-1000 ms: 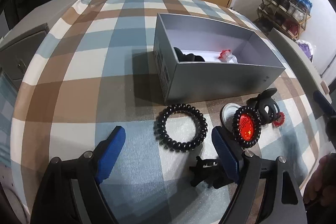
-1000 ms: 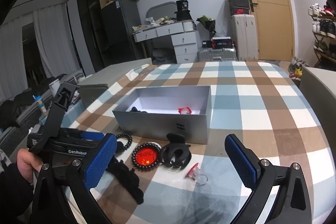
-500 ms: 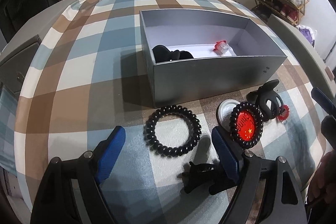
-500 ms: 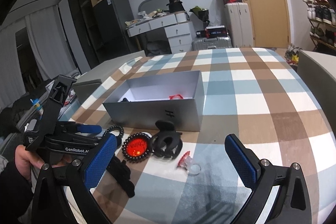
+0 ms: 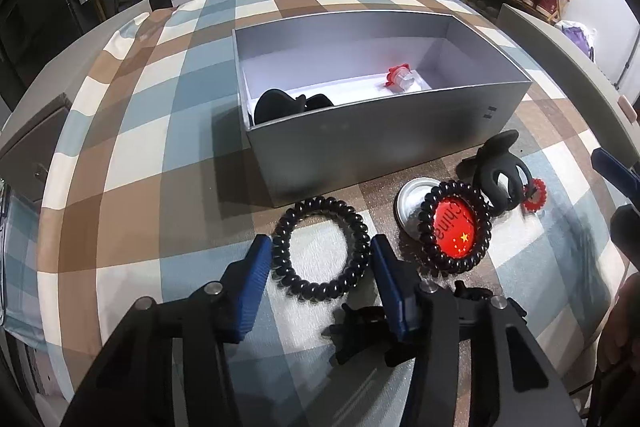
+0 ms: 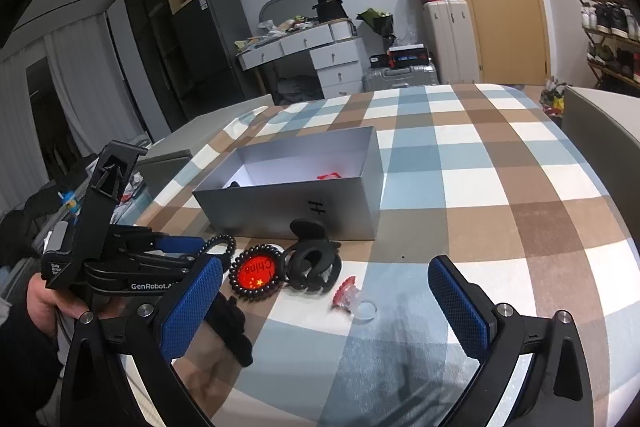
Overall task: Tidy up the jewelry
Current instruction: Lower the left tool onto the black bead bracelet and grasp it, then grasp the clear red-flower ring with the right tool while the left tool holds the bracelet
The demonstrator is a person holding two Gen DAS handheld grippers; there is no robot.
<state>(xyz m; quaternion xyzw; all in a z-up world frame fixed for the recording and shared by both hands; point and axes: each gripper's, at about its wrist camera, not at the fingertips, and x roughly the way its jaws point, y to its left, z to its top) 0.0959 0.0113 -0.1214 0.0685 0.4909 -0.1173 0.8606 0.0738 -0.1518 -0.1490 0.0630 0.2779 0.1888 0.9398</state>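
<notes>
Presently, the left gripper pointed steeply down at the checked tablecloth, its jaws closing around a black spiral hair tie that lay flat between the blue pads; contact with the pads could not be confirmed. The hair tie sat just near of the grey open box, whose long axis ran left to right. Inside the box lay a black claw clip and a red-topped ring. Right of the hair tie rested a red badge ringed by a second hair tie. The right gripper hovered wide open, empty, above a loose red ring.
</notes>
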